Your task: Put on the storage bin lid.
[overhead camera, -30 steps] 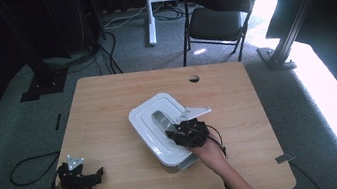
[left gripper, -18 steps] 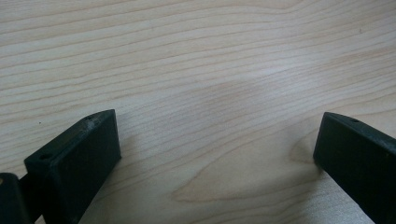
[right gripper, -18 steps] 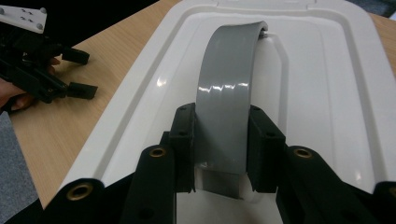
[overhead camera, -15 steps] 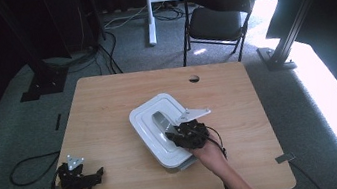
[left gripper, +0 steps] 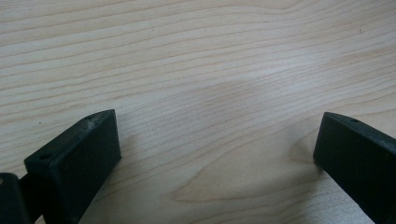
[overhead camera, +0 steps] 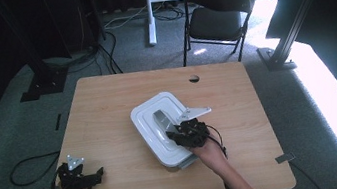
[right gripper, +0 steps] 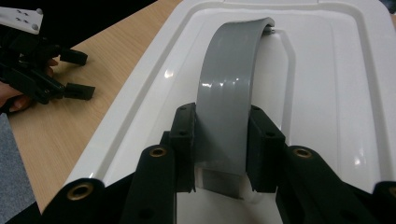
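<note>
While left tongs (left gripper: 219, 154) gape, right tongs (right gripper: 223, 140) around handle (right gripper: 229, 88).

Table (overhead camera: 108, 113) — bare wood open along the far edge, the left half and the right strip. Box (overhead camera: 161, 128) — mid-table obstacle, its raised grey handle (right gripper: 231, 84) clamped between the right gripper (overhead camera: 182, 132) jaws. Left gripper (overhead camera: 98, 173) — near-left corner, jaws wide apart over bare wood, well apart from the box. Chair (overhead camera: 218, 16) beyond the far edge.
</note>
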### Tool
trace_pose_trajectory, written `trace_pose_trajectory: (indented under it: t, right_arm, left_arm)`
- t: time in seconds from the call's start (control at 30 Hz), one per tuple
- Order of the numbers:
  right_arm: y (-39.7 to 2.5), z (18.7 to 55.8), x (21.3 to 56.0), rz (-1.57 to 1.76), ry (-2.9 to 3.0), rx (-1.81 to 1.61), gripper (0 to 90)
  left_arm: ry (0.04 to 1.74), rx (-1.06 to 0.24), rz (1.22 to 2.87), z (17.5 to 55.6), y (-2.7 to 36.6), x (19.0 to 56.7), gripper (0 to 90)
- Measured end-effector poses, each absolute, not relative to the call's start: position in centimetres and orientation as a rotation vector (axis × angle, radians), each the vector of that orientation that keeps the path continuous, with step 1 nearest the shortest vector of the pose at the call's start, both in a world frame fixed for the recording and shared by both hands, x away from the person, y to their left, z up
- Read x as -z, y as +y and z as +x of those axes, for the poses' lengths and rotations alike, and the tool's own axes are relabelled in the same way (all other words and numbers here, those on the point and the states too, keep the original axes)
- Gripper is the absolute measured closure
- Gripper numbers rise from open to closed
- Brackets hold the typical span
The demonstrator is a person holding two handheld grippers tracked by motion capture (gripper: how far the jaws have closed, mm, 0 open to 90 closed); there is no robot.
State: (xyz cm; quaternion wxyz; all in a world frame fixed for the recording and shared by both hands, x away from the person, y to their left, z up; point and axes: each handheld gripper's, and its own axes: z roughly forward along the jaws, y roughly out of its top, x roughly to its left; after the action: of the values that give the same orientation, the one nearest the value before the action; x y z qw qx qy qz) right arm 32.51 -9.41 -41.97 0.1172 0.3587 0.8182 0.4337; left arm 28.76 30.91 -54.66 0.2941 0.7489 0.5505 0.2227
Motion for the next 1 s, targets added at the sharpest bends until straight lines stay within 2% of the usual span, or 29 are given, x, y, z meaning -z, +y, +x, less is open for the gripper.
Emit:
trace_pose_trajectory:
  t: [1.0]
  right_arm:
    - [-10.2, 34.7, 41.2, 1.053, 2.471, -1.28, 67.7]
  left_arm:
    - [1.463, -0.594, 1.997, 28.9, 30.9, 54.7, 0.9]
